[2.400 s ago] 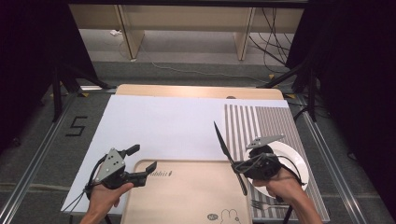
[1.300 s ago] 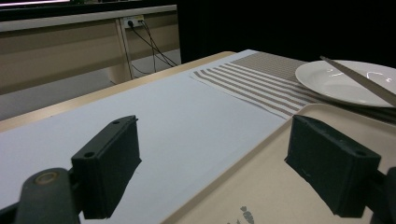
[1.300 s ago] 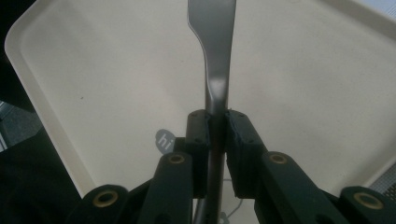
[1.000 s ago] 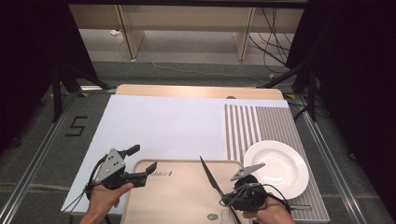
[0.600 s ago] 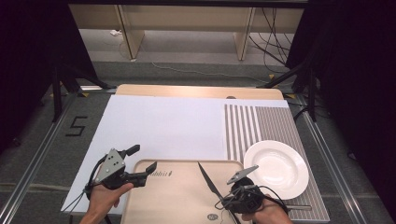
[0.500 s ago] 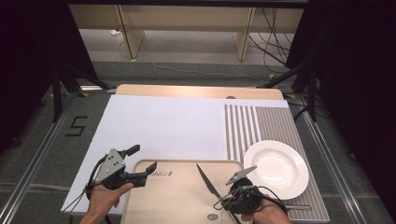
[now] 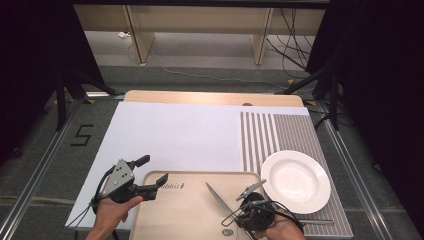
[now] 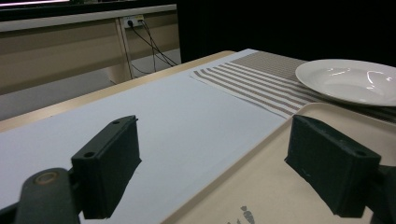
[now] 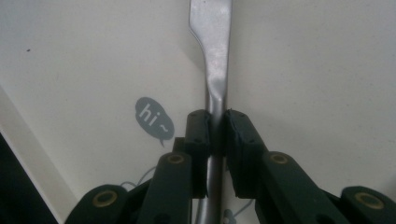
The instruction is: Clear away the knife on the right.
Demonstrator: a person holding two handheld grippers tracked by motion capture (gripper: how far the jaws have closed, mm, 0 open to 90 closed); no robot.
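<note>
One slim steel knife (image 9: 215, 70) (matte tray (image 9: 303, 70))

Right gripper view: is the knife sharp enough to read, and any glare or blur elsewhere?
Right gripper view: knife slightly soft, jaws sharper. Left gripper view: glare streaks on the plate, near jaws blurred. High view: evenly lit table, dark surroundings.

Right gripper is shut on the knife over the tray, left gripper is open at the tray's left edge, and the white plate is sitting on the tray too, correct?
Not quite. The white plate sits on the striped placemat, beside the tray, as the high view shows. The rest holds: the right gripper is shut on the knife over the tray, and the left gripper is open at the tray's left edge.
</note>
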